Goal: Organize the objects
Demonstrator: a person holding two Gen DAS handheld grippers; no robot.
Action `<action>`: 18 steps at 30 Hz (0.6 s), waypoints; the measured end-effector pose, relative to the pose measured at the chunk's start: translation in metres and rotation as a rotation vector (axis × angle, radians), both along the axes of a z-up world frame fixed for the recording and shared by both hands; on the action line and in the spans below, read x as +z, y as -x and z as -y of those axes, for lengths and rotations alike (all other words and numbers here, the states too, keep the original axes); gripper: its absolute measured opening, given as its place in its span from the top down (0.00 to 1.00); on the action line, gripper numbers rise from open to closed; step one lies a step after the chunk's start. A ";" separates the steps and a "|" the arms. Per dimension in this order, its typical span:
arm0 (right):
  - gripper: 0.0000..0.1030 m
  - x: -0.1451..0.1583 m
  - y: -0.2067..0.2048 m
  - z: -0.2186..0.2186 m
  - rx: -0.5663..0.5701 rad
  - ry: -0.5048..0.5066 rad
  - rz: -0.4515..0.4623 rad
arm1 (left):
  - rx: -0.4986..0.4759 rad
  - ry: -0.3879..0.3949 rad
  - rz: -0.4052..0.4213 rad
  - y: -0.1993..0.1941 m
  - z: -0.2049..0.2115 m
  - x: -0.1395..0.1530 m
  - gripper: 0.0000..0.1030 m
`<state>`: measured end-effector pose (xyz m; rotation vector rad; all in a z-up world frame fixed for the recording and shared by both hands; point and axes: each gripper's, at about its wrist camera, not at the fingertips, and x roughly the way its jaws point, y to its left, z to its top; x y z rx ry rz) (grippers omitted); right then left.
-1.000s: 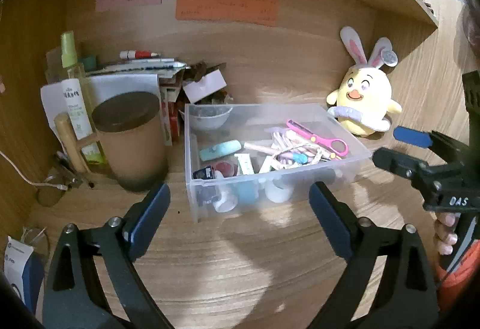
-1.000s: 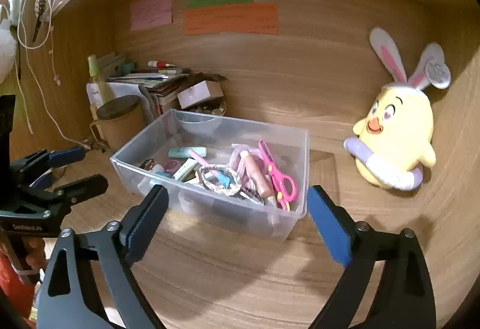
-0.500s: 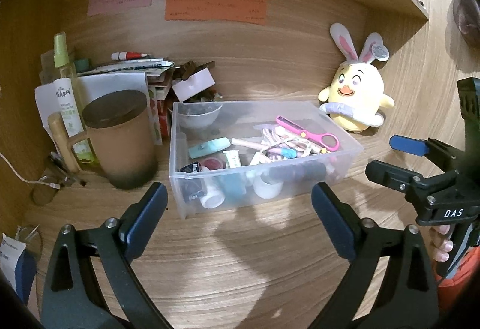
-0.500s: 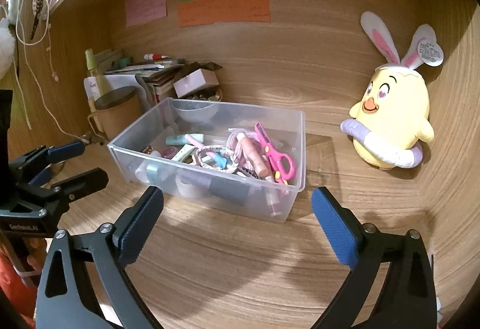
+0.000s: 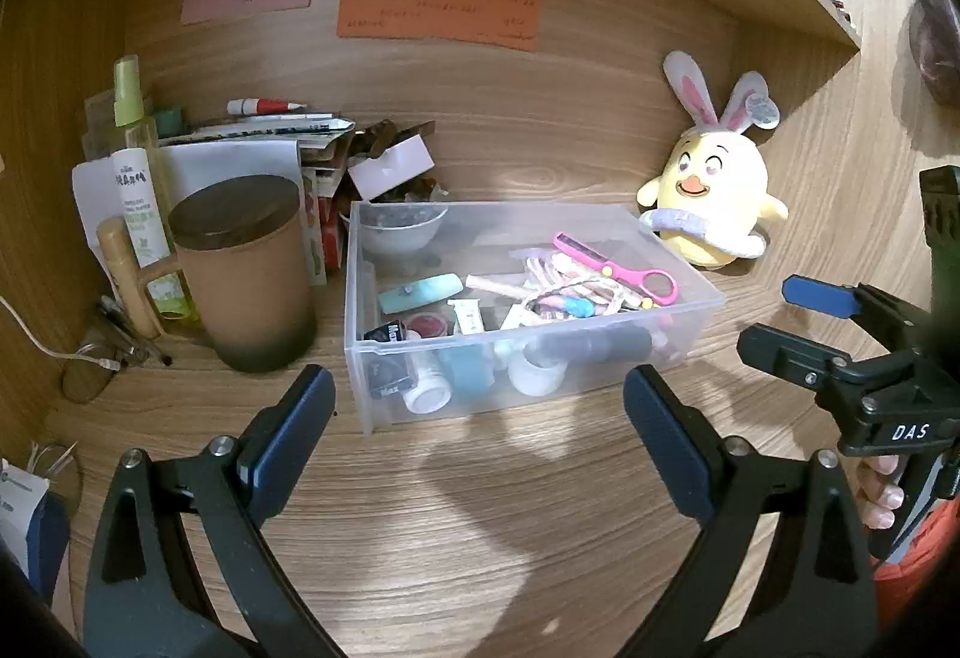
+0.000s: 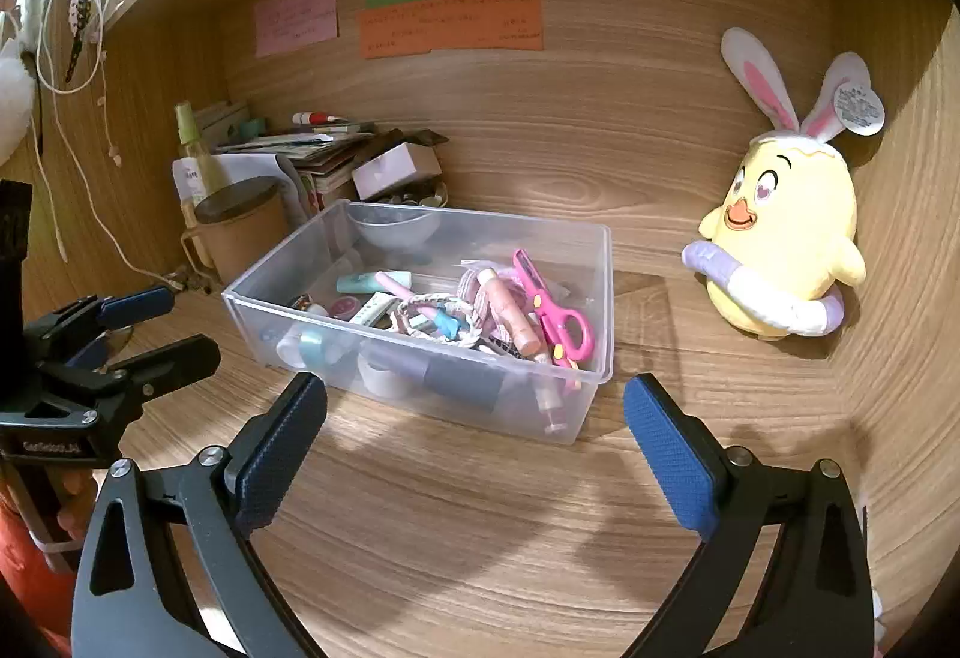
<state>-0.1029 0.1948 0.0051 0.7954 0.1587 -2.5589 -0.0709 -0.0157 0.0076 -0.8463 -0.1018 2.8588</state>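
Clear plastic bin (image 5: 534, 358) sits mid tabletop (image 5: 480, 508) inside a wooden alcove, full of small stuff; pink scissors (image 5: 618, 271) lie at its right side, a teal eraser-like piece (image 5: 420, 292) toward the left, a small bowl (image 5: 402, 229) in the far left corner, hair ties and tubes bunched in the middle; white caps and a black item press against the near wall. Left of the bin, just beside it, stands a brown lidded mug (image 5: 246, 274); behind that a green spray bottle (image 5: 138, 178) and a stack of papers and boxes (image 5: 288, 142). Yellow bunny-eared plush (image 6: 780, 250) sits far right against the alcove wall, apart from the bin. Pink, green and orange notes (image 6: 450, 22) stuck on the back wall. Left hand-held gripper (image 5: 474, 436) released, blue pads spread wide, nothing between them, near side of the bin; right hand-held gripper (image 6: 474, 448) likewise released and empty, in front of the bin's near right corner. Each hand-held gripper shows at the edge of the other's view; fingers (image 5: 882, 490) of the person visible on the right handle.
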 end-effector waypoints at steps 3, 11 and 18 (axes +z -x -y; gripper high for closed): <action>0.04 0.001 -0.002 0.000 -0.002 0.002 0.000 | -0.003 0.002 -0.003 -0.001 0.000 0.001 0.05; 0.04 0.001 -0.003 0.000 -0.005 0.008 0.004 | -0.005 0.003 -0.007 -0.001 0.000 0.001 0.05; 0.04 0.000 -0.003 0.000 -0.005 0.011 0.005 | -0.006 0.012 -0.031 -0.003 -0.001 0.004 0.05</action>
